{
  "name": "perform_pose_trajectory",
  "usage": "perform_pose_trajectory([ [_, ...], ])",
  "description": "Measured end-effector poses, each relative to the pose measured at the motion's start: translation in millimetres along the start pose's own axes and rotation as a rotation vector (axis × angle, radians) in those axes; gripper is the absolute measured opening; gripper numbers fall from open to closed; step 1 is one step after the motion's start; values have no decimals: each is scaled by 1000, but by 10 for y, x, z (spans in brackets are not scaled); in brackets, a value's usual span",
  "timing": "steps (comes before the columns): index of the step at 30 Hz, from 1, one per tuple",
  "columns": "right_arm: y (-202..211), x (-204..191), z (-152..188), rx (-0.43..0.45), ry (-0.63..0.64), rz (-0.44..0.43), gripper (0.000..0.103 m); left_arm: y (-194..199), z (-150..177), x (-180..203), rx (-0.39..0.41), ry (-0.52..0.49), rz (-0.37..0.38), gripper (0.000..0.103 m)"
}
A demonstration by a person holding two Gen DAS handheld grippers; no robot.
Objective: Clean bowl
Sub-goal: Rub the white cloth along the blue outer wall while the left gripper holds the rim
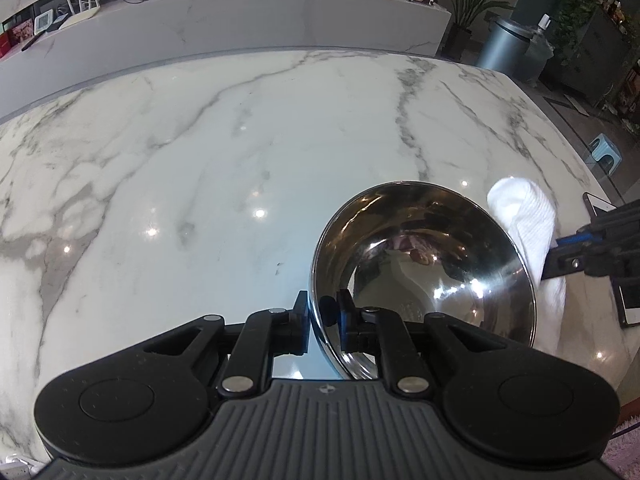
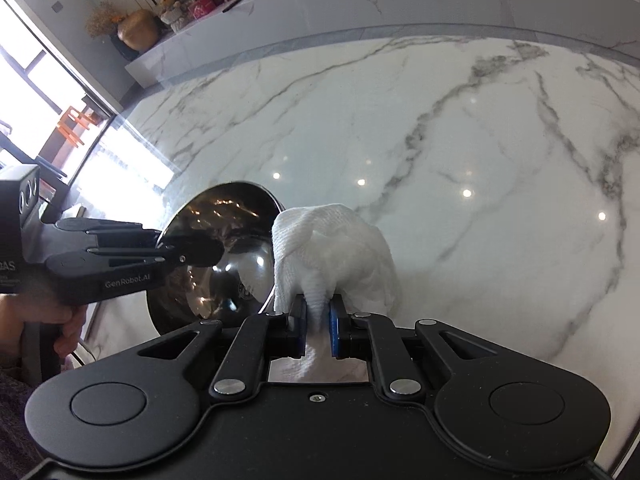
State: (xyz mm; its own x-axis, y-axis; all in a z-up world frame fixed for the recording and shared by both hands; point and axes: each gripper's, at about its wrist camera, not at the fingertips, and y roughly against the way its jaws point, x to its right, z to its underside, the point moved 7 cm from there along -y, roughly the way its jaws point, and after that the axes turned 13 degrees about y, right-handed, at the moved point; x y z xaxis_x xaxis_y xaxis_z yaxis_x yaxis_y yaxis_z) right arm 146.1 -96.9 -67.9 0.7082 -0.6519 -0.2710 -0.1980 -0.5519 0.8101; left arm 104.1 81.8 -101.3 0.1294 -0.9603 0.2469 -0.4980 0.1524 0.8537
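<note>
Two grippers were both closed on something at this moment: your left gripper had its jaws clamped across the near rim of the shiny round stainless-steel bowl, one pad outside the wall and one inside, and your right gripper had its jaws pinched on the bunched white paper towel. You held the bowl tipped off the white grey-veined marble tabletop, its open mouth turned up and toward the right-hand side, so the polished inside faced the towel. In the right wrist view the towel stood straight ahead of the jaws, its crumpled bulk projecting forward past the fingertips, and the bowl lay just to the left of it, rim close beside the wad; whether the two were touching could not be told. In the left wrist view the towel showed beyond the bowl's far right rim, with the right gripper's arm behind it. The relation that mattered, as judged: the bowl's cavity lay to the left of the towel, so the right hand was the one placed to carry the wad leftward over the rim and down into the bowl while your left hand steadied it. Wiping looked not yet begun. A dark phone lay at the table's right edge, near the right gripper.
</note>
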Motion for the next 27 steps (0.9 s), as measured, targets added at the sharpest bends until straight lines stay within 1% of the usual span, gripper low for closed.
perform_pose_trajectory([
  [4, -49, 78, -96, -2, -8, -10, 10, -11, 2, 46, 7, -48, -8, 13],
  [10, -177, 80, -95, -26, -4, -24, 10, -15, -7, 40, 4, -48, -4, 14],
  [17, -284, 33, 44, -57, -9, -44, 10, -25, -28, 35, 11, -43, -11, 15],
  [21, -362, -24, 165, -89, -8, -60, 10, -32, -32, 41, 19, -43, -12, 16],
  [25, -383, -92, 246, -108, -2, -77, 10, -31, -39, 39, 21, -37, -11, 17],
  [27, -382, -101, 263, -110, 1, -72, 10, -33, -45, 41, 16, -31, -13, 17],
])
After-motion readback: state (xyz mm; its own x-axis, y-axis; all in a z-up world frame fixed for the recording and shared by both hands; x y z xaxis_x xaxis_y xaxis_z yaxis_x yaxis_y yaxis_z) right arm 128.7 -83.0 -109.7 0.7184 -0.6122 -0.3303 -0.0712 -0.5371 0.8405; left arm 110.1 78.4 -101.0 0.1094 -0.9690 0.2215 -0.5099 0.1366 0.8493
